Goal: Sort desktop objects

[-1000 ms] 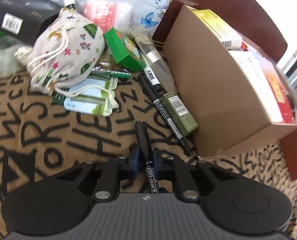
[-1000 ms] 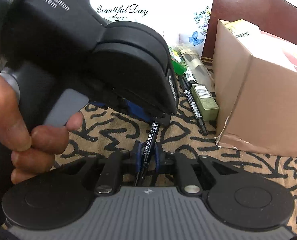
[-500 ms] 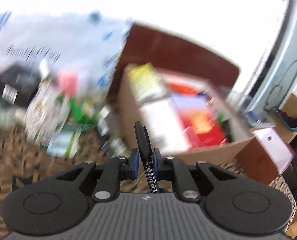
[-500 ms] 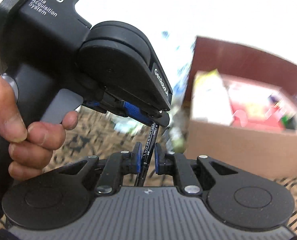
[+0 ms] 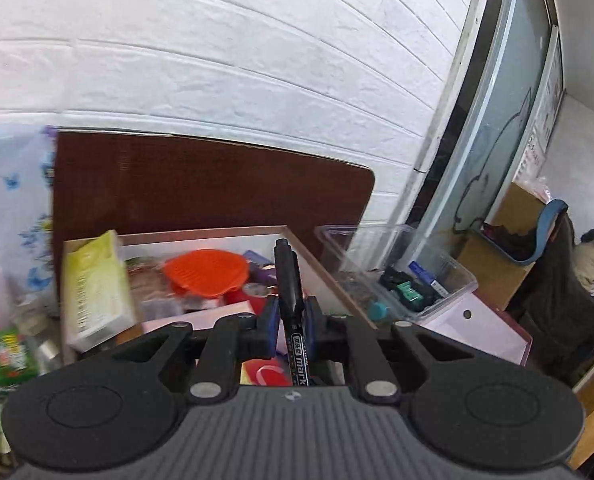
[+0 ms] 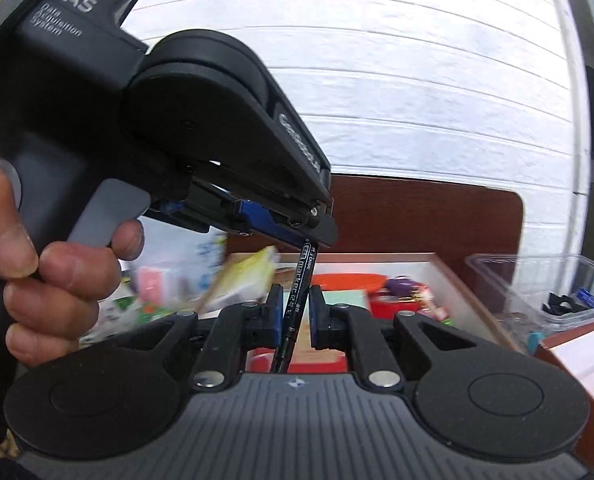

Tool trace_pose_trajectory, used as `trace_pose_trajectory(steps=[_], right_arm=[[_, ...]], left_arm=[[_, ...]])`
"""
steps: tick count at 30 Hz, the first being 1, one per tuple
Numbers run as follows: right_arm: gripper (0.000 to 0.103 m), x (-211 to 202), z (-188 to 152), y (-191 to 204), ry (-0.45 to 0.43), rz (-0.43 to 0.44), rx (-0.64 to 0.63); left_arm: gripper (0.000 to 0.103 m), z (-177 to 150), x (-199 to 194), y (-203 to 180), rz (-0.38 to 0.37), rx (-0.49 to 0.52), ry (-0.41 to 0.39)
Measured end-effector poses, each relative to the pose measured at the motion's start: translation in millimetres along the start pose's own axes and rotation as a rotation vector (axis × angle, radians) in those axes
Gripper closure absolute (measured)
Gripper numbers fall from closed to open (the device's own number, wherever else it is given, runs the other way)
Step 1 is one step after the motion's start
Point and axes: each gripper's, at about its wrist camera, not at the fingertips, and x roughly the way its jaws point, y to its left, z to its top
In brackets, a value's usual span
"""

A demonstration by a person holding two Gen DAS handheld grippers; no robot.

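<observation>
My left gripper (image 5: pixel 291 314) is shut on a black marker (image 5: pixel 289 280) and holds it in the air, cap pointing forward over the cardboard box (image 5: pixel 321 276). The box holds an orange lid (image 5: pixel 207 270), a yellow-green carton (image 5: pixel 93 288) and other packets. In the right wrist view the left gripper (image 6: pixel 317 236) shows from the side with the marker (image 6: pixel 303 280) hanging down from its jaws. The marker's lower end passes between the blue pads (image 6: pixel 275 316) of my right gripper (image 6: pixel 293 316), whose jaws stand slightly apart and do not press it.
A clear plastic bin (image 5: pixel 409 280) with small items stands right of the box, on a pink-white tray (image 5: pixel 485 328). A dark brown board (image 5: pixel 201 184) stands behind the box against a white brick wall. Packets, among them a green one (image 5: pixel 7 356), lie at the left.
Both grippers rose from the patterned tabletop with the marker and tilted up toward the box and wall. The right gripper's jaws have opened a little off the marker.
</observation>
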Motion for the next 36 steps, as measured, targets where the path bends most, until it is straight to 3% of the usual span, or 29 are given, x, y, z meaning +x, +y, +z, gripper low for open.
trace_pose_trajectory(steps=[7,11,12,14,15,16,17,21,25,29,36], right_arm=[[0.093,36,-7,-45,0.025,-0.024,0.019],[0.093,46,-12,-46,0.047,-0.033,0.019],[0.093,52,-14,-47,0.062,-0.030,0.018],[0.092,65,-20,-44,0.103,-0.014,0.004],[0.089,67,-22,-43,0.117,-0.015,-0.009],[0.074,66,-25,-39,0.119,-0.023,-0.023],[0.050,62,-27,-36,0.108,-0.035,-0.032],[0.039,50,-31,-23,0.096,-0.067,-0.042],[0.011,41,-32,-18,0.092,-0.071,-0.041],[0.001,38,-29,-18,0.105,-0.091,-0.045],[0.002,0,-21,-7,0.118,-0.122,-0.036]], left_arm=[[0.092,7,51,-3,-0.047,-0.010,0.034],[0.092,5,70,2,-0.053,-0.017,0.041],[0.087,4,71,4,-0.053,-0.020,0.037],[0.043,3,71,9,-0.068,-0.041,0.048],[0.009,2,69,11,-0.072,-0.055,0.058],[0.000,1,65,12,-0.070,-0.061,0.046],[0.000,-2,59,12,-0.064,-0.056,0.017],[0.000,-8,44,10,0.001,-0.003,0.007],[0.000,-14,30,15,0.013,-0.053,0.004],[0.000,-23,14,15,0.057,-0.068,0.015],[0.000,-41,-36,17,0.087,-0.106,-0.030]])
